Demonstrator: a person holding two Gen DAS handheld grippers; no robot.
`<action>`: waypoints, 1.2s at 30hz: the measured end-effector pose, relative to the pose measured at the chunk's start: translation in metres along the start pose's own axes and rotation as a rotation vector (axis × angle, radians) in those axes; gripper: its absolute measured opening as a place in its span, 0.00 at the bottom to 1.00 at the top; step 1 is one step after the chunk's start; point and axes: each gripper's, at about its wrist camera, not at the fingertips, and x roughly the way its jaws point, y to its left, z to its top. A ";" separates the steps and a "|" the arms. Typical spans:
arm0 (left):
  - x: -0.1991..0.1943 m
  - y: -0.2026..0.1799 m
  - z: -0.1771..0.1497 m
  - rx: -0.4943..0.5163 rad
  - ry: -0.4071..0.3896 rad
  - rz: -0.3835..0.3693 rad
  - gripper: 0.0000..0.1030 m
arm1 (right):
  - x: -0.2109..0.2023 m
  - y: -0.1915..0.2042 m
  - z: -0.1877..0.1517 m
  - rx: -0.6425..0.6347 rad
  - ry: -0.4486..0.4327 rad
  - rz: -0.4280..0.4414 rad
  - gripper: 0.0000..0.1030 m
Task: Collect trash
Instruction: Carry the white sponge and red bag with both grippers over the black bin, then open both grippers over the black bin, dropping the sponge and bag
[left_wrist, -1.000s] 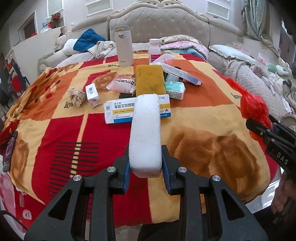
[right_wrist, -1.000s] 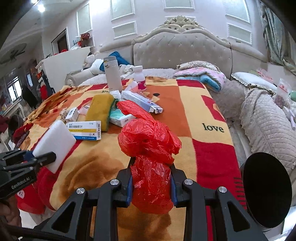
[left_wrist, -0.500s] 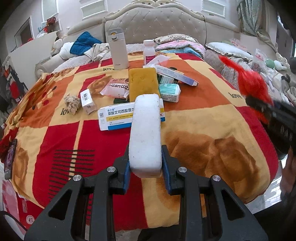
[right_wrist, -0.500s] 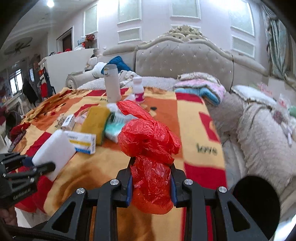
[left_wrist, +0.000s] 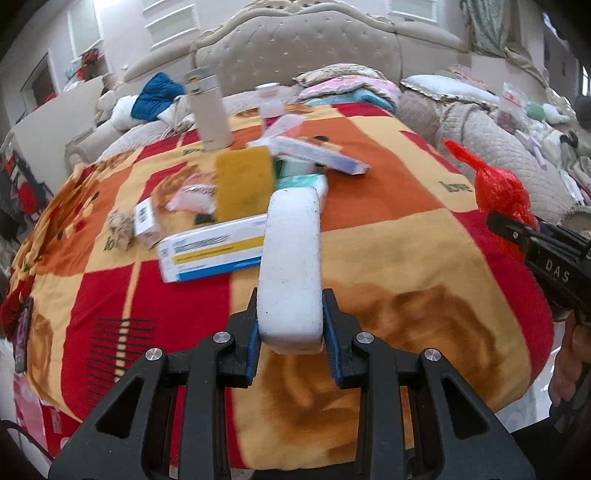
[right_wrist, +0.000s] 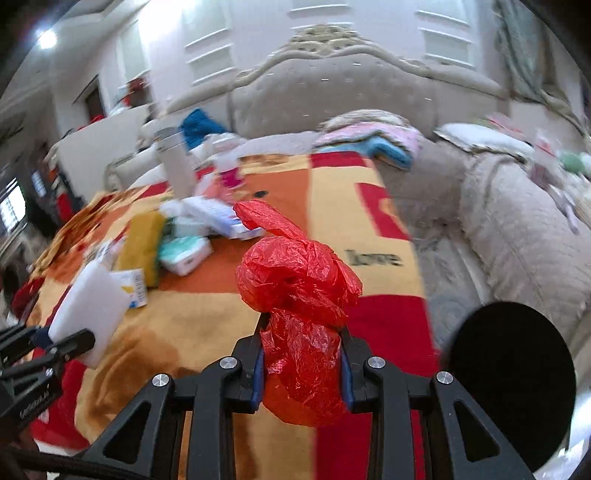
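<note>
My left gripper (left_wrist: 290, 336) is shut on a white foam block (left_wrist: 291, 258), held above the near part of the bed. The block also shows in the right wrist view (right_wrist: 88, 306). My right gripper (right_wrist: 301, 363) is shut on a crumpled red plastic bag (right_wrist: 295, 291), which also shows at the right edge of the left wrist view (left_wrist: 498, 192). On the blanket lie a white-and-yellow medicine box (left_wrist: 210, 254), a yellow sponge (left_wrist: 242, 181), a small white box (left_wrist: 146, 221), a crumpled paper wad (left_wrist: 120, 229), a tissue pack (left_wrist: 303, 181) and a long carton (left_wrist: 317, 155).
A red, orange and yellow blanket (left_wrist: 388, 229) covers the bed. A beige flask (left_wrist: 208, 110) and a white bottle (left_wrist: 269, 103) stand near the padded headboard (left_wrist: 314, 48). Quilted bedding and pillows (right_wrist: 517, 229) lie on the right. A black round object (right_wrist: 513, 380) sits at the lower right.
Both grippers have shifted with their loads still held. The view now sits closer to the bed items and the right wrist view is blurred from motion.
</note>
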 end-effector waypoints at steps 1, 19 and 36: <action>-0.001 -0.007 0.002 0.012 -0.004 -0.005 0.26 | -0.004 -0.010 0.000 0.032 -0.009 -0.007 0.28; -0.003 -0.161 0.054 0.283 -0.015 -0.423 0.26 | -0.073 -0.159 -0.037 0.333 -0.035 -0.320 0.28; 0.053 -0.265 0.092 0.444 0.079 -0.603 0.29 | -0.054 -0.210 -0.052 0.473 0.054 -0.319 0.28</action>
